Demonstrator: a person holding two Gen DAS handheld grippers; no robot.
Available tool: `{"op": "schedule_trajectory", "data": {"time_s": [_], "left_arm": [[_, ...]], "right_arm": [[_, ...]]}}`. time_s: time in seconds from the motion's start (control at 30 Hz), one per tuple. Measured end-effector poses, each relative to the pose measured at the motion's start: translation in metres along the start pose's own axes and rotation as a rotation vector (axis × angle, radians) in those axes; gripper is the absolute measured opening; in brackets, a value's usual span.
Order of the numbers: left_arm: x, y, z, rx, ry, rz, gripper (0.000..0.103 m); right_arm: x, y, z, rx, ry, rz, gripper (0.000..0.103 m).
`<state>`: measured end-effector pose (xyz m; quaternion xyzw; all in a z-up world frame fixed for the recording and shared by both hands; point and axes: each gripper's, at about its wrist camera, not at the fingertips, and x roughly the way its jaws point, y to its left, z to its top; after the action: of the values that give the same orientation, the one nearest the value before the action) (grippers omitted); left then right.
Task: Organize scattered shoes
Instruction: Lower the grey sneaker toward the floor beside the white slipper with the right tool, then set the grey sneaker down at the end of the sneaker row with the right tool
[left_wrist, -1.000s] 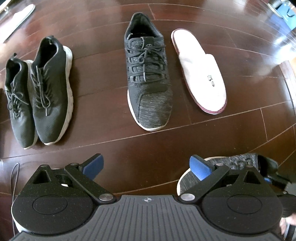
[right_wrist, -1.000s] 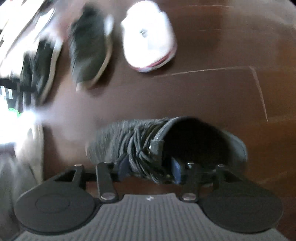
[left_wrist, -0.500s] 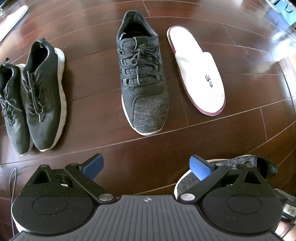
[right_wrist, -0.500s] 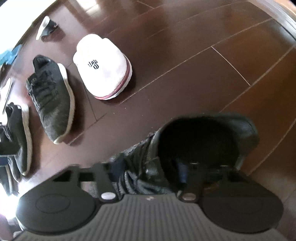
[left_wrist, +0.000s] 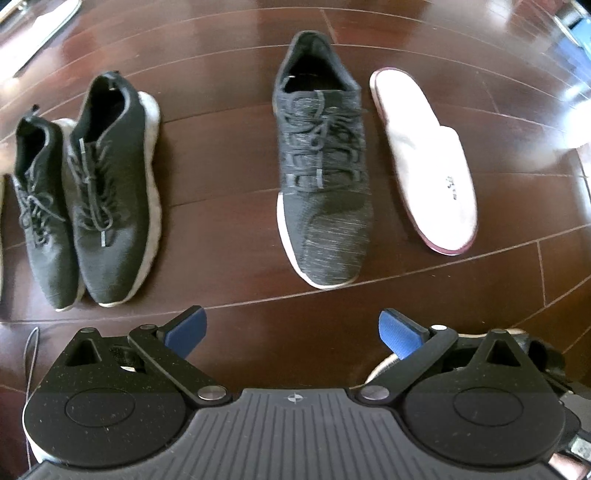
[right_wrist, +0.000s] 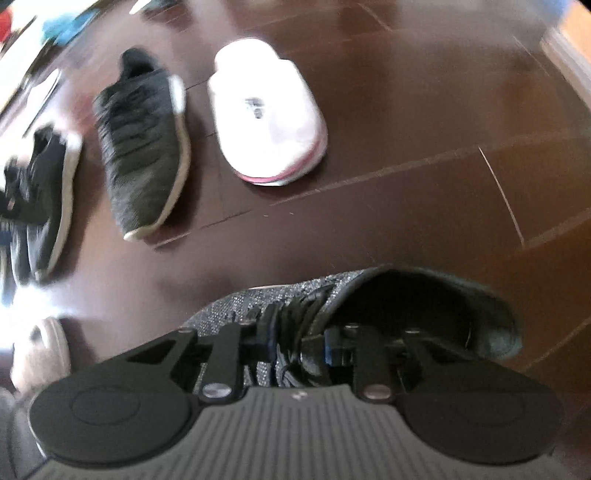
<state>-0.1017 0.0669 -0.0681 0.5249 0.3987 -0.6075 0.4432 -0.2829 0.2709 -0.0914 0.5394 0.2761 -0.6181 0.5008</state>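
Dark wood floor (left_wrist: 229, 332) is carrying sorted pairs; right gripper (right_wrist: 299, 343) is clamping the grey sneaker (right_wrist: 369, 306) by its tongue, left gripper (left_wrist: 291, 328) gaping empty, so land it parallel beside its mate (left_wrist: 321, 177).

the wooden floor (left_wrist: 229, 236) is dark, polished and glossy, throwing back bright glare. the grey sneaker (left_wrist: 325, 173) has a heathered knit cloth upper, woven laces and a smooth white sole; the black sneakers (left_wrist: 107, 184) are matt mesh cloth. the white slipper (left_wrist: 432, 155) looks soft and fuzzy with a maroon edge. the left gripper (left_wrist: 291, 328) is matt speckled black plastic with ribbed grey casing, blue textured pads (left_wrist: 399, 332) and shiny metal pivots.
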Motion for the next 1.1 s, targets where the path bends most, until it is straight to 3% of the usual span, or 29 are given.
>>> {"op": "schedule_trajectory", "data": {"time_s": [0.37,0.63,1.1], "left_arm": [[-0.01,0.029,0.007,-0.068,-0.023,0.013,0.102],[-0.021,0.058,0.011,-0.143,-0.048,0.007,0.102],[-0.048,0.135,0.032,-0.313,-0.072,0.029,0.103]], "right_arm": [[-0.005,0.061,0.03,-0.4,-0.004,0.001,0.024],[-0.006,0.129,0.039,-0.781,0.026,0.071,0.024],[-0.006,0.236,0.06,-1.199,0.005,0.177,0.024]]}}
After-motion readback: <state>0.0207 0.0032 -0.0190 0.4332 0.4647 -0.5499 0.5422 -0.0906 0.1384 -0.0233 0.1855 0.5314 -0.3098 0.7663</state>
